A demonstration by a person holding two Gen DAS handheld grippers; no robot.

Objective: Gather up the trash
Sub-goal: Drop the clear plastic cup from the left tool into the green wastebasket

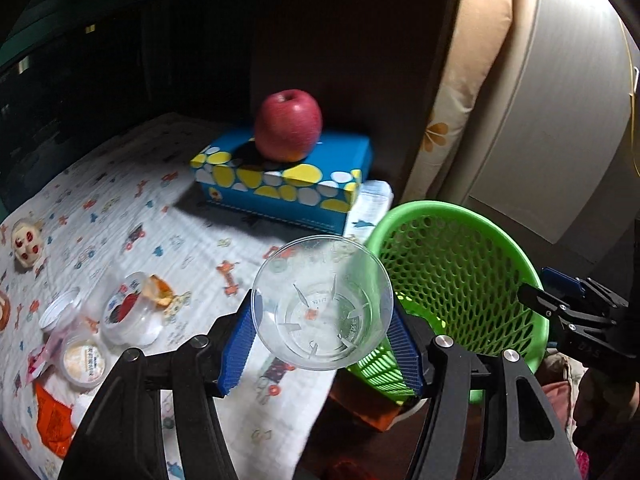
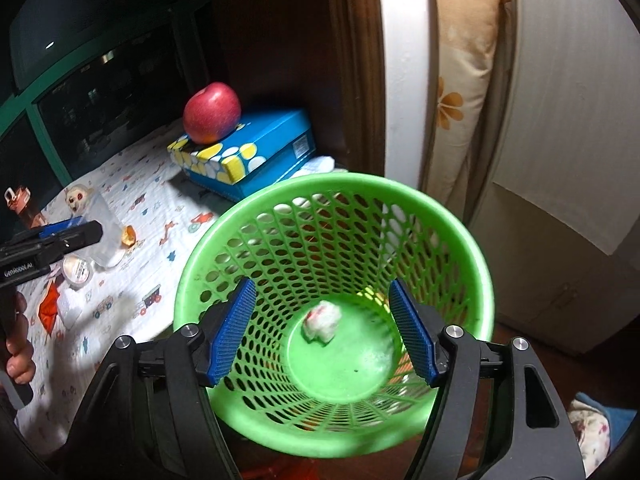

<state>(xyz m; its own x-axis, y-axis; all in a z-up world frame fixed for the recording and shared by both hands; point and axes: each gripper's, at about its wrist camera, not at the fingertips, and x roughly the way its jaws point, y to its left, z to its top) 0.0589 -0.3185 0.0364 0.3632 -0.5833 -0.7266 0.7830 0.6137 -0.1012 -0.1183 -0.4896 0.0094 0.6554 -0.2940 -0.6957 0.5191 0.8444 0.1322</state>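
The left gripper [image 1: 322,316], jaws pinching a clear cup [image 1: 323,303], could drop it short of the bin [image 1: 456,280] at three o'clock, where the right gripper's [image 2: 323,330] jaws hang spread.

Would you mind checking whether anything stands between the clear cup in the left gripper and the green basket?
Nothing visible does. The clear cup, clamped in the left gripper, sits beside the green basket, whose mouth is open. The right gripper is over it, jaws apart and empty.

Left wrist view looks down along its gripper [image 1: 320,344], close over printed tablecloth [image 1: 132,208]. Right wrist view looks steeply down into green perforated plastic basket [image 2: 452,216]. Both share basket, red apple [image 1: 289,130] on blue box [image 1: 280,184].
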